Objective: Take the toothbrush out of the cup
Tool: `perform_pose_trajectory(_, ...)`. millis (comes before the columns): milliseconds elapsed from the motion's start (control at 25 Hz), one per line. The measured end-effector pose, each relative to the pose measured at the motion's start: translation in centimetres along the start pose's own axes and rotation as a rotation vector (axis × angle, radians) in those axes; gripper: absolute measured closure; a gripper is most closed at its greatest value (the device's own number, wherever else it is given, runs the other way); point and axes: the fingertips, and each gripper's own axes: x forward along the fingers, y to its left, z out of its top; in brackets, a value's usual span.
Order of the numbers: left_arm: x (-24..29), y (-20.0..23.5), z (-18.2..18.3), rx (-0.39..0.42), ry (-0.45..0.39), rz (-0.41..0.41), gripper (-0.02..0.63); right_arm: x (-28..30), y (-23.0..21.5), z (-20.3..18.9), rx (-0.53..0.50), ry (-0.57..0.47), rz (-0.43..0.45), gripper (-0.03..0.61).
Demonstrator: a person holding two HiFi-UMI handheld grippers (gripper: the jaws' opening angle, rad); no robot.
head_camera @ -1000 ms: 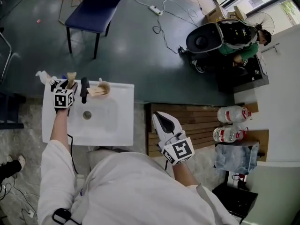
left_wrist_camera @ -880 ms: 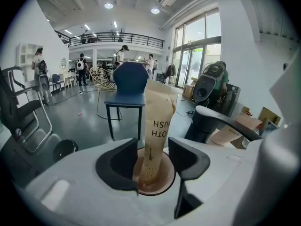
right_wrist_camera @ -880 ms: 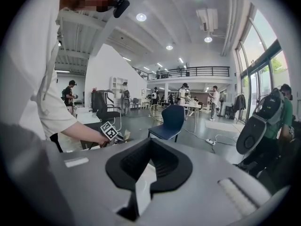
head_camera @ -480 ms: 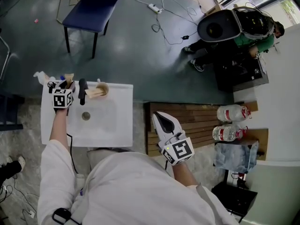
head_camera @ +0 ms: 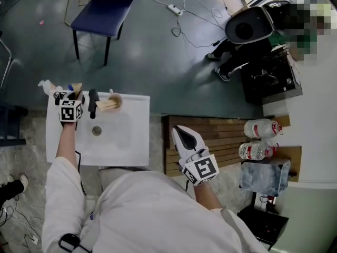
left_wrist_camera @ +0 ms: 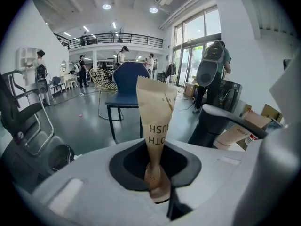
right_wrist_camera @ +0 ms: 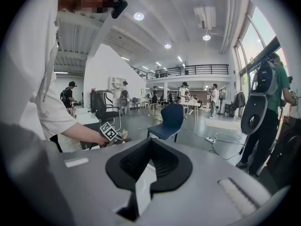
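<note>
The left tool point(left_wrist_camera: 160, 193), jaws just closing, clamps the paper-wrapped toothbrush point(left_wrist_camera: 156, 119) left of the faucet point(head_camera: 93, 102). The right tool point(right_wrist_camera: 141, 188) is clenched, empty.

shirt point(head_camera: 152, 215): white, short-sleeved | wristband point(head_camera: 68, 242): black | right gripper point(head_camera: 181, 133): white, marker cube

Brown paper-sleeved toothbrush point(left_wrist_camera: 157, 121) — upright, nipped near its base; the cup seems hidden below.
</note>
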Motion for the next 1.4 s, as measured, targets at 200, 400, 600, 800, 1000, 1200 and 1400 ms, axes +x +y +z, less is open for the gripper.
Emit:
perform_pose_trajectory(200, -0.3, -0.1, 0.1, 0.003, -0.006, 0.006, 0.577, -0.1, -0.1, 0.0, -0.003, 0.001, 0.006, 0.574)
perform_pose_trajectory(400, -0.8, -0.1, 0.4, 0.004, -0.033, 0.005, 0.581, 0.0, -0.1, -0.1, -0.003, 0.000, 0.015, 0.574)
perform_pose_trajectory(600, -1.6, -0.2, 1.2, 0.003, -0.056, 0.010, 0.581, 0.3, 0.2, 0.3, -0.008, -0.015, 0.034, 0.575)
perform_pose_trajectory(800, -3.1, -0.2, 2.4, 0.011, -0.089, 0.019, 0.581, 0.6, 0.5, 0.5, -0.003, -0.027, 0.055, 0.574)
perform_pose_trajectory(1000, -5.1, -0.3, 4.4, 0.031, -0.132, 0.026, 0.581, 1.0, 1.1, 0.8, -0.004, -0.046, 0.080, 0.574)
perform_pose_trajectory(1200, -7.7, -0.7, 6.8, 0.065, -0.178, 0.035, 0.581, 1.4, 1.9, 1.2, 0.003, -0.067, 0.110, 0.575)
perform_pose_trajectory(1400, -10.8, -1.2, 9.2, 0.106, -0.220, 0.045, 0.581, 1.7, 2.4, 1.6, 0.009, -0.092, 0.132, 0.574)
